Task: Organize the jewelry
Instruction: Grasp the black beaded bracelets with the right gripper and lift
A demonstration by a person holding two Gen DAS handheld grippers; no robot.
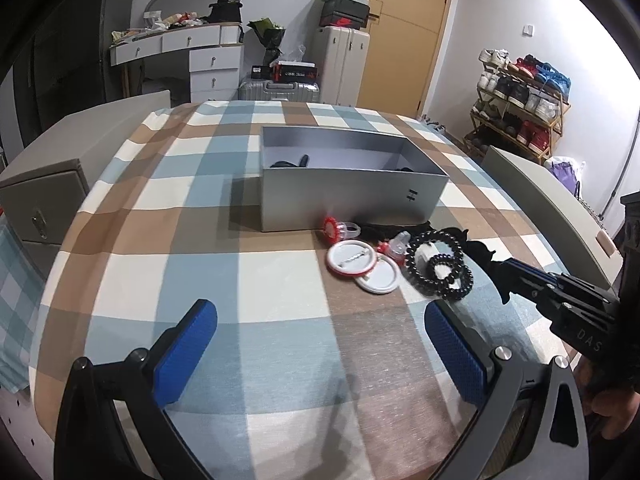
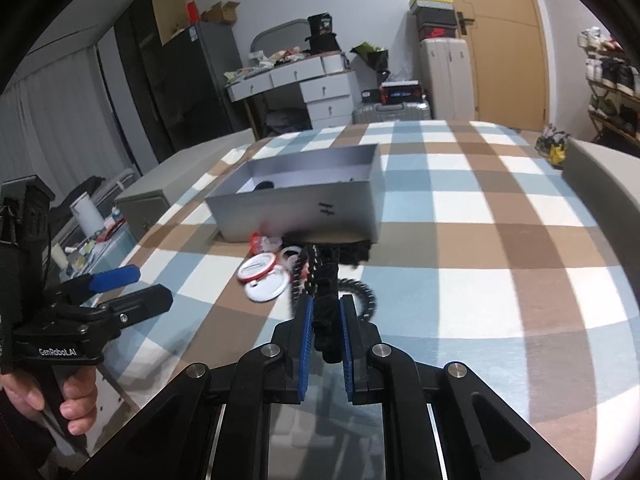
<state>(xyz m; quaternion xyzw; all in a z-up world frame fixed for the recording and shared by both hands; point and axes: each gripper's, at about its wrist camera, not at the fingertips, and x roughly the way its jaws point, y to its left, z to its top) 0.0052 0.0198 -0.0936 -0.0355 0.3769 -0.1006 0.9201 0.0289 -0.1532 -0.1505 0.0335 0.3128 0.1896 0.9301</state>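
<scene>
1. A black fabric hair tie (image 2: 326, 320) sits pinched between the blue pads of the right gripper (image 2: 325, 322), whose jaws are nearly closed on it; the piece looks raised off the cloth, though blur hides its exact shape.
2. Just beside it lie a large black bead bracelet (image 1: 436, 266) and a smaller black coil tie (image 1: 448, 270) inside its ring, both flat on the checked tablecloth (image 1: 240, 280).
3. To their left two round white badges (image 1: 352, 260) with red rims overlap, pin side up.
4. Two small red-and-clear plastic rings (image 1: 340, 230) rest between the badges and the box.
5. The open silver box (image 1: 352, 196) stands behind the pile, touching or almost touching it; a few dark items lie inside, too hidden to name.
6. The left gripper (image 1: 320, 356) hovers over bare cloth on the near side of the pile, jaws spread wide with nothing between them.
7. A hand (image 2: 60, 396) grips the left tool's handle.
</scene>
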